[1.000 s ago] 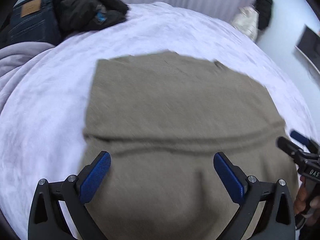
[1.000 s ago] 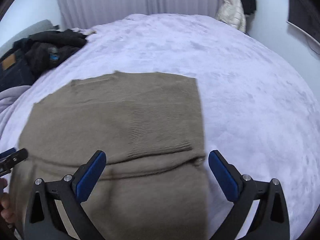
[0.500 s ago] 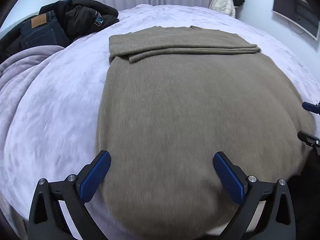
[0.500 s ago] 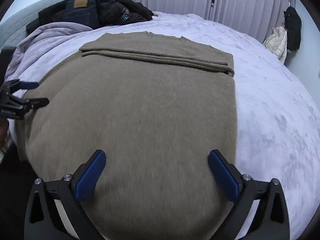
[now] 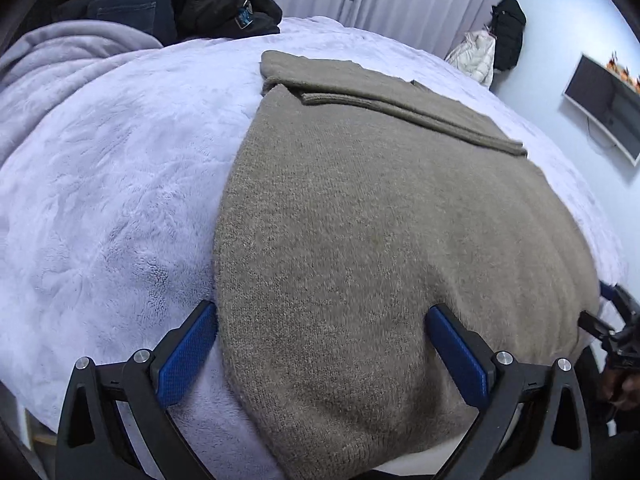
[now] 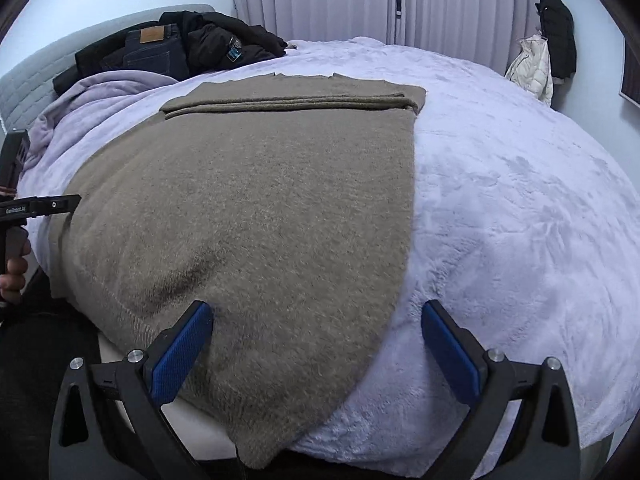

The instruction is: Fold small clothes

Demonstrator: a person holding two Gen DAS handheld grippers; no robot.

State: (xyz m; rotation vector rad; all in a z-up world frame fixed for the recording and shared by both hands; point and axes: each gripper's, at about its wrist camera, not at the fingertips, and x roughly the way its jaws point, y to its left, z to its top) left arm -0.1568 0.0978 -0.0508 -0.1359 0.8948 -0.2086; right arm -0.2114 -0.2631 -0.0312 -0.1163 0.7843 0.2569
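A taupe knit sweater [image 5: 380,240] lies flat on a lavender plush blanket [image 5: 112,200], its far end folded over, its near hem draping off the bed's edge. The left gripper [image 5: 320,344] and right gripper [image 6: 316,340] hover spread wide at its near corners, grasping nothing.

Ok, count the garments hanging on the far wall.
2, near the curtain. A black jacket hangs highest; a cream puffer jacket hangs just below and left of it, partly overlapped. The left wrist view shows the same pair. More could hide behind them.
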